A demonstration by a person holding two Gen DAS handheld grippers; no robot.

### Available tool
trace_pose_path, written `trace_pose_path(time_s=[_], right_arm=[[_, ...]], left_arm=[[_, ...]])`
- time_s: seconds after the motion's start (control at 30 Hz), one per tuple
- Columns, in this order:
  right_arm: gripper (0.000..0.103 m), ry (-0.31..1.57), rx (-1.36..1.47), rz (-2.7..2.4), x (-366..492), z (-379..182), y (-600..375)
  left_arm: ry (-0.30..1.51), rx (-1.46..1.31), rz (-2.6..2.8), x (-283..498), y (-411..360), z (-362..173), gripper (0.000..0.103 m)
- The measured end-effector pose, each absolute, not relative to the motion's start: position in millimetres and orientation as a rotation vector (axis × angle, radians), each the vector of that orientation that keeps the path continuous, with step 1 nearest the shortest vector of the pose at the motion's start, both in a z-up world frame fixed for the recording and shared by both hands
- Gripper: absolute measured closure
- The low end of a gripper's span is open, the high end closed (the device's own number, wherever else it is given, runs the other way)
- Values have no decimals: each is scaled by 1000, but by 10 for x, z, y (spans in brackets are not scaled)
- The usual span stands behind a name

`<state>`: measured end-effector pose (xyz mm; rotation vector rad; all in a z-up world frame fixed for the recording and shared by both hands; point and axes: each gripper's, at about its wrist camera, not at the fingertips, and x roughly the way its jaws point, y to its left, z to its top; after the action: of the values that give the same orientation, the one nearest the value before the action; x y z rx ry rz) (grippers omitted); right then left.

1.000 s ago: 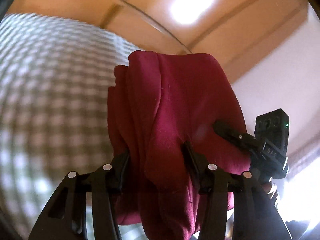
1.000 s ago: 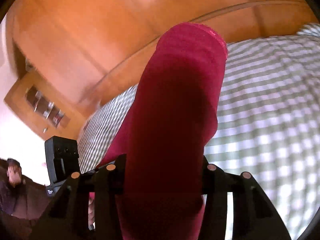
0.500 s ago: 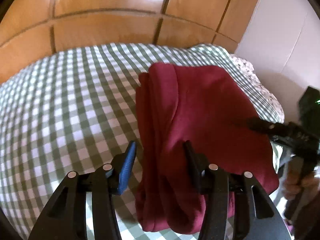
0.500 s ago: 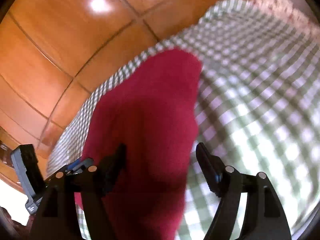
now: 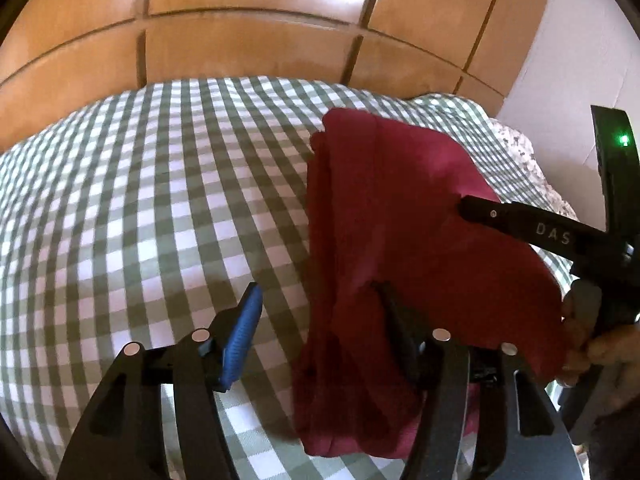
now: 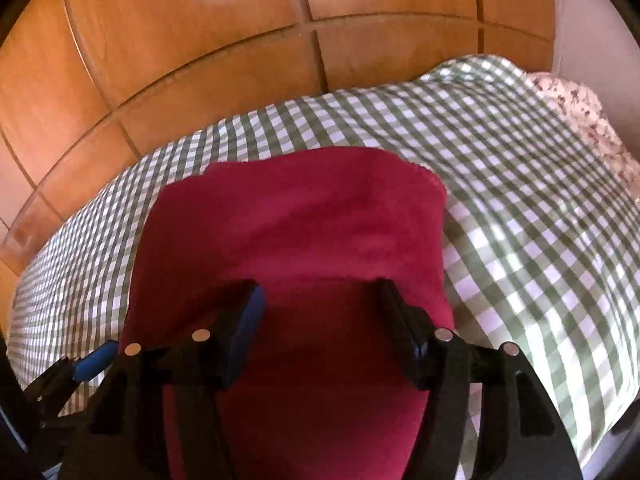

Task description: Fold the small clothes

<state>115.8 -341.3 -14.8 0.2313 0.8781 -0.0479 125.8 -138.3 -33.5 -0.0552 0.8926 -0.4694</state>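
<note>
While both grippers sit low over the bed, the red garment [image 5: 404,236] lies folded on the green-and-white checked bedspread [image 5: 152,200], toward the right side in the left wrist view and near-centre in the right wrist view [image 6: 296,232].

Left gripper [image 5: 316,308]: jaws spread wide, nothing clamped. Its blue-padded left finger [image 5: 242,340] is over bare bedspread just left of the garment's stacked edge; the right finger is against or under the red cloth — can't tell which.

Right gripper [image 6: 320,300]: jaws also wide apart, both fingers over the red fabric w/ cloth filling the gap between them, not pinched. In the left wrist view one black finger of the right gripper [image 5: 516,224] reaches in from the right, tip touching the top of the garment; the person's hand [image 5: 600,344] shows at the right edge behind it.

Far side: orange-brown wood panelling [image 6: 240,60] beyond the bed. Far right: a floral-print fabric [image 6: 592,120] at the bed's corner, next to a pale wall [image 5: 576,60].
</note>
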Motion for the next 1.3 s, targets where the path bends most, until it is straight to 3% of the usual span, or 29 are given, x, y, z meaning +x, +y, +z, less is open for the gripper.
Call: trace_pose_path(time_s=[0.1, 0.23, 0.33, 0.5, 0.83, 1.07, 1.1, 1.17, 1.3], right_arm=[[34, 843, 221, -52, 979, -8, -3371], [34, 803, 222, -43, 689, 156, -3288], [46, 814, 181, -37, 432, 164, -3164], [52, 822, 129, -53, 71, 89, -3015], [47, 838, 88, -109, 11, -117, -2886], [25, 762, 138, -183, -148, 96, -2915], [23, 753, 137, -199, -169, 125, -2914], [12, 736, 129, -229, -205, 182, -2900], [3, 704, 114, -287, -262, 283, -2878]], left_arm=[[867, -65, -444, 1134, -1283, -248, 33], [843, -79, -426, 1010, -1197, -178, 32], [830, -84, -404, 934, -1155, -151, 31], [808, -70, -382, 824, -1100, -123, 31], [795, -52, -342, 701, -1108, -118, 31], [741, -58, -308, 564, -1048, 69, 26], [736, -57, -303, 546, -1041, 86, 21], [719, -59, -289, 486, -1004, 130, 19], [702, -48, -259, 388, -954, 191, 17]])
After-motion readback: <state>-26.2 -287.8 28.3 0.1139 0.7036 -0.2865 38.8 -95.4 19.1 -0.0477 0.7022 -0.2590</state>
